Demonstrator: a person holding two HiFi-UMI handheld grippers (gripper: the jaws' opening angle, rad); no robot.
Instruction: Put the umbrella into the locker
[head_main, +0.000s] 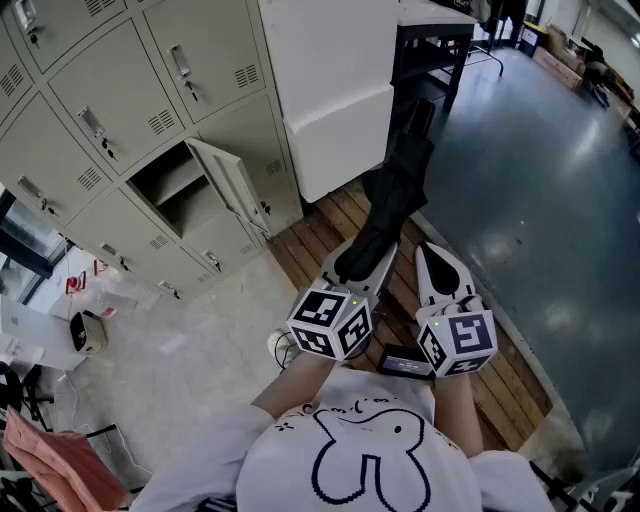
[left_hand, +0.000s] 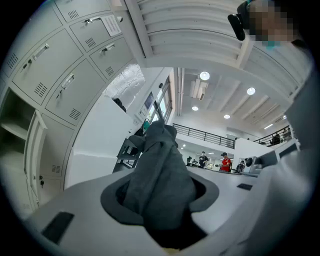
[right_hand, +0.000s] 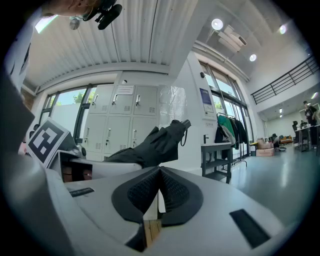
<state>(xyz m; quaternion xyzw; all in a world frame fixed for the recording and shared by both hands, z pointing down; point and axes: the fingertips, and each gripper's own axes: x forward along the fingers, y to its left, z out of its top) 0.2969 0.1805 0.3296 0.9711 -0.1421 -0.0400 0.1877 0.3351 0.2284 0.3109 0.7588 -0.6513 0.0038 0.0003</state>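
Firmly, the left claw (head_main: 358, 268) is clamped on the folded dark umbrella (head_main: 392, 195), and the fabric bulges between its pads in the left gripper view. The grip sits near the umbrella's near end, so most of its length juts forward and level. That probably lets it be fed end-first into a compartment.

Just to its right in the lower centre of the head view, the right claw (head_main: 432, 262) has its jaws together on nothing. It seems kept free to steady the umbrella or to handle the door.

Both claws hover over the strip of wooden floor (head_main: 500, 385). The umbrella's far end points toward the upper centre of the frame, at the white cabinet (head_main: 325, 95), not at the lockers.

The open locker (head_main: 172, 185) lies left of centre, well apart from the umbrella. Its door (head_main: 232, 182) is swung out to the right and a shelf shows inside. The umbrella is not yet in. To my eye it needs swinging left, past the door's edge, before it goes into the opening.
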